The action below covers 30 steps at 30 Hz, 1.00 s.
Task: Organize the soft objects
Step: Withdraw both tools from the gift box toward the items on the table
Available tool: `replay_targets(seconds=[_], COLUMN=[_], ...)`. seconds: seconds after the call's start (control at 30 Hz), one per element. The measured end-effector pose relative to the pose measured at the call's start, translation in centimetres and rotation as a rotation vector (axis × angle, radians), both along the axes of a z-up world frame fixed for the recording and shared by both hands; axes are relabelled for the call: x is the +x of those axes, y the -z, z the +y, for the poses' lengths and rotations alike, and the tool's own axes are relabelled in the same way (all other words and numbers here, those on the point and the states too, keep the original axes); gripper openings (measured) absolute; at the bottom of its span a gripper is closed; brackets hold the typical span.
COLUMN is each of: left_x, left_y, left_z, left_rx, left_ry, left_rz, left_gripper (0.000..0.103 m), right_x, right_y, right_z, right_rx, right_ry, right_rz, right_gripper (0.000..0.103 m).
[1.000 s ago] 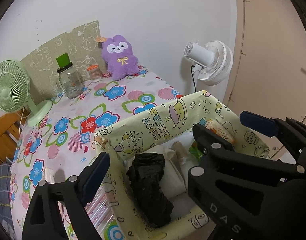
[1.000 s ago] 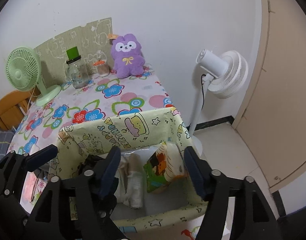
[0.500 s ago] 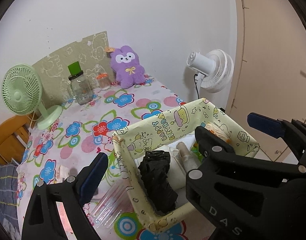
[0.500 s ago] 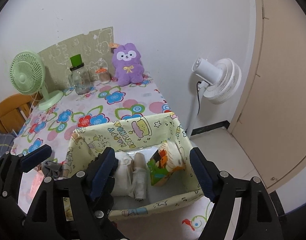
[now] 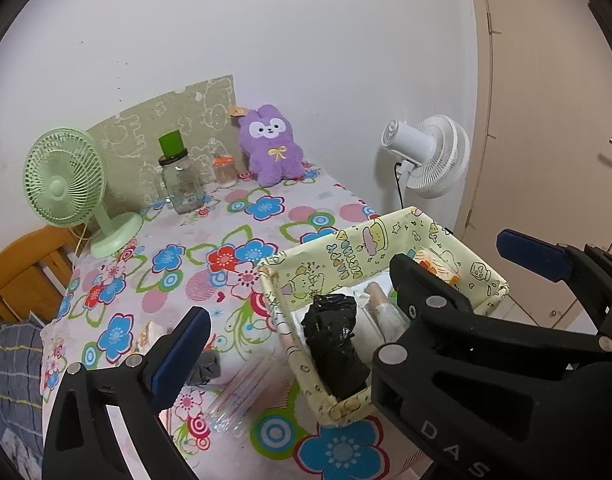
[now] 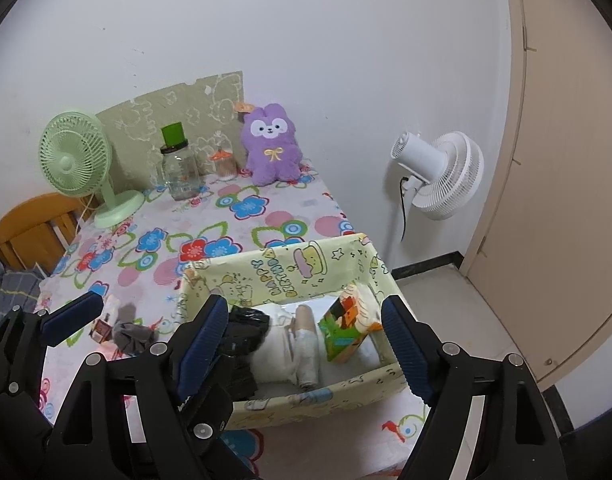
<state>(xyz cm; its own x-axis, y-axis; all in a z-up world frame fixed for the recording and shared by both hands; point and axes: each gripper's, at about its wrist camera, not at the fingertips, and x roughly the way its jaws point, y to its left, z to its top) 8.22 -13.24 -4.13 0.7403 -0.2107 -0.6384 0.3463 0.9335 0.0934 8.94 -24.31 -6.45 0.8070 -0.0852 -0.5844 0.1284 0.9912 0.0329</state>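
Note:
A yellow cartoon-print fabric box stands at the table's near right corner. In it lie a black bundle, white rolled cloths and a colourful packet. A grey cloth and a clear plastic bag lie left of the box. My left gripper is open and empty above the box. My right gripper is open and empty above the box. A purple plush sits at the back.
A green desk fan, a glass jar with green lid and a small orange-lidded jar stand at the back. A white floor fan and a door are right of the table. A wooden chair is left.
Both grippers have pulled back and up from the box, so more of the table shows. Both stay open and empty. The grey cloth and plastic bag came into view.

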Motion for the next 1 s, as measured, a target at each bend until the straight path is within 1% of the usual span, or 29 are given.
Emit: replay_targets(seconds=[0.3,0.57,0.83,1.0], left_x=[-1.3,-2.1,-2.7,-2.9], left_y=[-0.6,-0.7,-0.2,0.4], left_z=[1.9,3.8,6.1,7.5], left_rx=[-0.018,-0.030,-0.033,-0.042], left_ry=[-0.019,-0.050,-0.082,-0.095], left_rz=[-0.026,-0.036,-0.036,-0.025], left_gripper=[0.101,0.101,0.101,0.101], right_x=[-1.3,-2.0,-2.4,-2.6], right_y=[-0.6,-0.7,-0.1,0.4], right_z=[1.8,3.6,5.5,7.1], right_rx=[0.006,0.009,0.043,0.024], right_ry=[-0.011,-0.043,-0.076,-0.090], right_rz=[-0.015,-0.030,-0.027,-0.027], right_gripper=[0.082,0.082,0.082,0.082])
